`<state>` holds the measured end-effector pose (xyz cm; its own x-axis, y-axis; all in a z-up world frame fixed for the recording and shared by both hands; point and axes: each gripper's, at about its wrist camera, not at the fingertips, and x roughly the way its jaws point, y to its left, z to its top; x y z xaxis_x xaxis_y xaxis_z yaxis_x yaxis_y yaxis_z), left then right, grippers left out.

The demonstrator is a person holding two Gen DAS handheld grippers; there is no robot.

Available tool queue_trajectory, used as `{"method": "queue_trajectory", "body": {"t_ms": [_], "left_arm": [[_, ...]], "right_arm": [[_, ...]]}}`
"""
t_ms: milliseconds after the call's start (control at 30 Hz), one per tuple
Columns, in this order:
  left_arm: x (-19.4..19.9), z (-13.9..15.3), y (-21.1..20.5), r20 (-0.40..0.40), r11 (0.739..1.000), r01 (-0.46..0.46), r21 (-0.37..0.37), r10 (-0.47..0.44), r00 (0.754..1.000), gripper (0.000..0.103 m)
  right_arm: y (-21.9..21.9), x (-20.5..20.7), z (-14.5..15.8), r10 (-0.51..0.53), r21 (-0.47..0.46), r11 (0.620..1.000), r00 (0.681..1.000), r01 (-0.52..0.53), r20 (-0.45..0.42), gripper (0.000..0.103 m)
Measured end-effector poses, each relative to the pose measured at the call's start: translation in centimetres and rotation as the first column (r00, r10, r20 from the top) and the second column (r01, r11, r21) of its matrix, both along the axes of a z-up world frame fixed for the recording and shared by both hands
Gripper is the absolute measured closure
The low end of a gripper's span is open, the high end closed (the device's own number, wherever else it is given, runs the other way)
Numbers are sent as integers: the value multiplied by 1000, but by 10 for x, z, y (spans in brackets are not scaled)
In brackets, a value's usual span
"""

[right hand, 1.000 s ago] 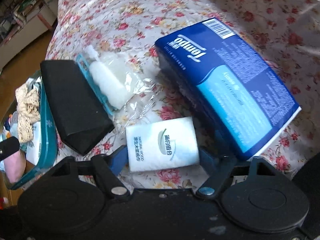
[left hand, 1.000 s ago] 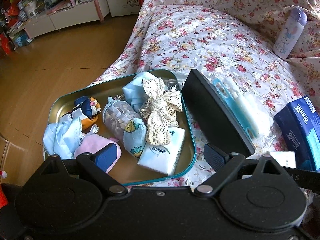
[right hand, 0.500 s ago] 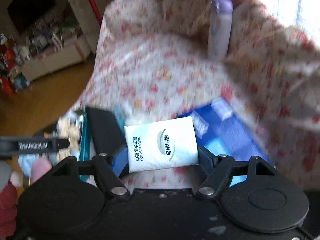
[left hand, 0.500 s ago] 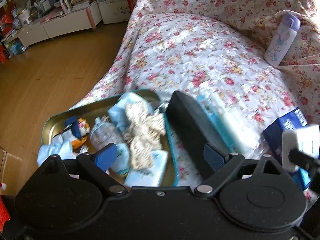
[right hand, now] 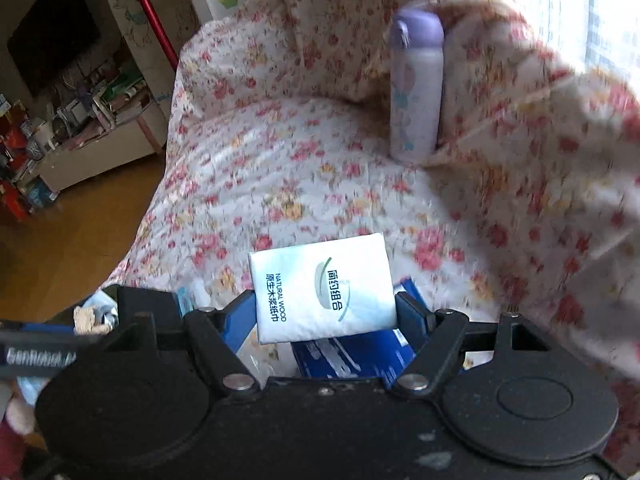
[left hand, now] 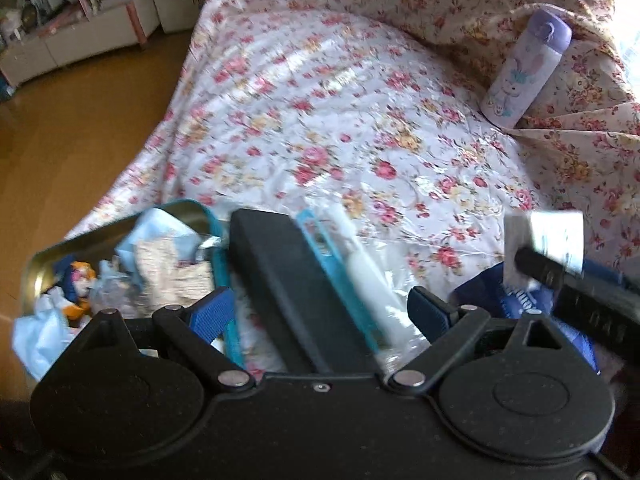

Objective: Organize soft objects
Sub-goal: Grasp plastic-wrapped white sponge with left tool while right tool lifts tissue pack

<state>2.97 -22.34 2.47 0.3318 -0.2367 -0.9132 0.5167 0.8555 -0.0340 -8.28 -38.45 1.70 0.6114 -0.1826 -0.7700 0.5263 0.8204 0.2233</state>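
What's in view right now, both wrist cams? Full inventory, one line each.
tissue pack: 1, white, clamped in right gripper, above the bedspread
tissue box: 1, dark blue, on bedspread below the pack
black case: 1, black, beside the tin
bagged item: 1, white and teal in clear plastic, right of the case
tin: 1, teal rim, gold inside, full of soft items
bottle: 1, lilac, leaning at the sofa back
bedspread: 1, floral, over sofa
left gripper: open, empty
right gripper: shut on tissue pack

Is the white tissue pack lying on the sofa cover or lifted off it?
Lifted: the white tissue pack sits clamped in the right gripper, clear of the floral cover.
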Motion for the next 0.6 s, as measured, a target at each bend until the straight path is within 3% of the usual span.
{"method": "queue_trajectory", "body": {"t_ms": [133, 300, 600], "left_arm": [[5, -16, -18, -56, 1000, -17, 18, 18, 998, 13], [4, -34, -40, -74, 998, -5, 61, 9, 997, 13], [8, -63, -67, -118, 995, 13, 103, -1, 993, 13]], "right_arm": [[-10, -7, -9, -67, -20, 998, 998, 66, -19, 29], [-34, -16, -16, -166, 25, 986, 986, 166, 6, 29], [-44, -18, -22, -194, 22, 981, 981, 194, 20, 29]]}}
